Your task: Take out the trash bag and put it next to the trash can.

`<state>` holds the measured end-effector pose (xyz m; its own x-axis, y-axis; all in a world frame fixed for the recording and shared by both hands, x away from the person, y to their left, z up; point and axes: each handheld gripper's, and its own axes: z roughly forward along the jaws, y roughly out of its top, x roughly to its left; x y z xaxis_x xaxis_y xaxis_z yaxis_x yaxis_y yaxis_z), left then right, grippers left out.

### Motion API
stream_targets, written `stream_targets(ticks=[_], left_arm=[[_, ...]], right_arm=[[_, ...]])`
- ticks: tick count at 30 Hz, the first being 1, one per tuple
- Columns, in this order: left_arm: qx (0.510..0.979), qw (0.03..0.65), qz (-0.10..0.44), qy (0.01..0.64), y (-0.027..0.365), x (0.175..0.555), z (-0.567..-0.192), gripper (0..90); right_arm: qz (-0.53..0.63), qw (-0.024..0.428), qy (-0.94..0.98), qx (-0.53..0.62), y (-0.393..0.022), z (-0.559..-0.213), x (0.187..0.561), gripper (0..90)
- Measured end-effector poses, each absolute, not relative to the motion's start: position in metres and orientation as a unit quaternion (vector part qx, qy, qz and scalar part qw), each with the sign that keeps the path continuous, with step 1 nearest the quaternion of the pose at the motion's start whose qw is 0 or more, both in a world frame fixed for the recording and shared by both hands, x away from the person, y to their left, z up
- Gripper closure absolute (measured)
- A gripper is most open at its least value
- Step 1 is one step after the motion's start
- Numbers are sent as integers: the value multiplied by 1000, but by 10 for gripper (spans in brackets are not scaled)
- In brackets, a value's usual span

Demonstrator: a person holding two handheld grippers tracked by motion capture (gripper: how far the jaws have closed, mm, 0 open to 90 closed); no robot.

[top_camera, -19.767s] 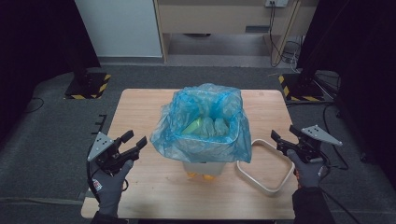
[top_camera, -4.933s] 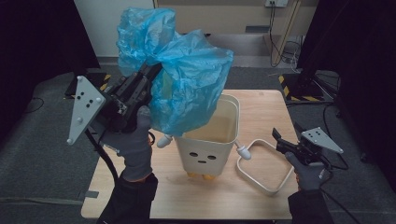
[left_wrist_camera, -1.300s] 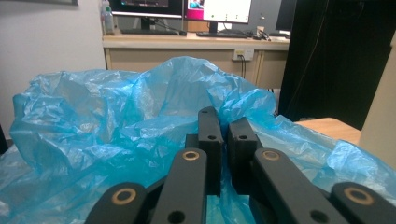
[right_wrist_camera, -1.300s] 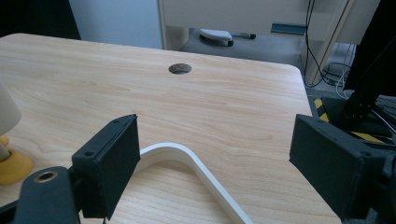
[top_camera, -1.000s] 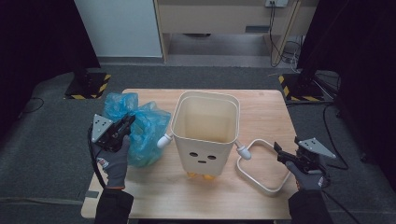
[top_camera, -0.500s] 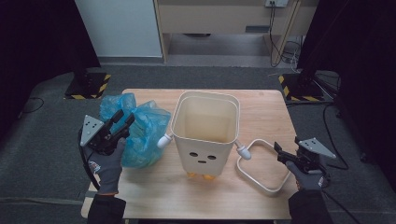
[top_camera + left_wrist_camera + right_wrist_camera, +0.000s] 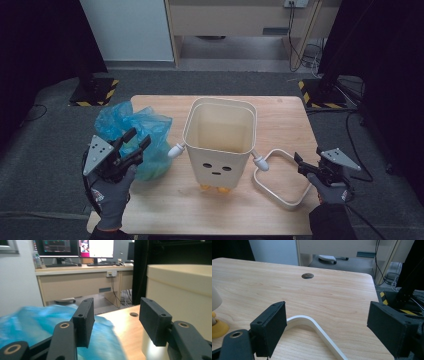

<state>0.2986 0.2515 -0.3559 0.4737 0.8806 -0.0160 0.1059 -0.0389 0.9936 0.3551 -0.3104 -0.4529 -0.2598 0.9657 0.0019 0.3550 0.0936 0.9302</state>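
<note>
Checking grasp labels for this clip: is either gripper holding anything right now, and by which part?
Nothing is held. The left gripper has just been opening, jaws empty above the blue bag. The right gripper is open near the white frame.

My left tongs (image 7: 131,142) are matte black with a grey three-cornered plate dotted with small holes, and a black cable loops down by the wrist; the hand wears a grey knit glove (image 7: 111,195) with a small red mark on its back. Close up, their flat rectangular pads (image 7: 84,321) carry small screw holes and brass-ringed pivots on the links. My right tongs (image 7: 305,167) match, with the same plate, glove and a dark sleeve (image 7: 330,222).
</note>
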Motion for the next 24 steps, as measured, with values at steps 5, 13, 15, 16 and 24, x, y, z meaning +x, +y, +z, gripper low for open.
stream_targets(ticks=[5, 13, 15, 16, 24], left_arm=[[657, 570, 321, 375, 243, 284, -370, 449], [717, 524, 285, 360, 220, 277, -402, 430], [731, 510, 272, 364, 217, 279, -415, 425], [737, 502, 264, 368, 215, 280, -422, 422], [790, 438, 201, 379, 205, 294, -470, 388]], right_arm=[[444, 338, 659, 505, -310, -455, 354, 159], [427, 341, 673, 498, -310, -459, 350, 160], [421, 342, 678, 497, -311, -461, 349, 160], [421, 341, 678, 497, -312, -463, 348, 160], [411, 335, 684, 500, -314, -469, 346, 159]])
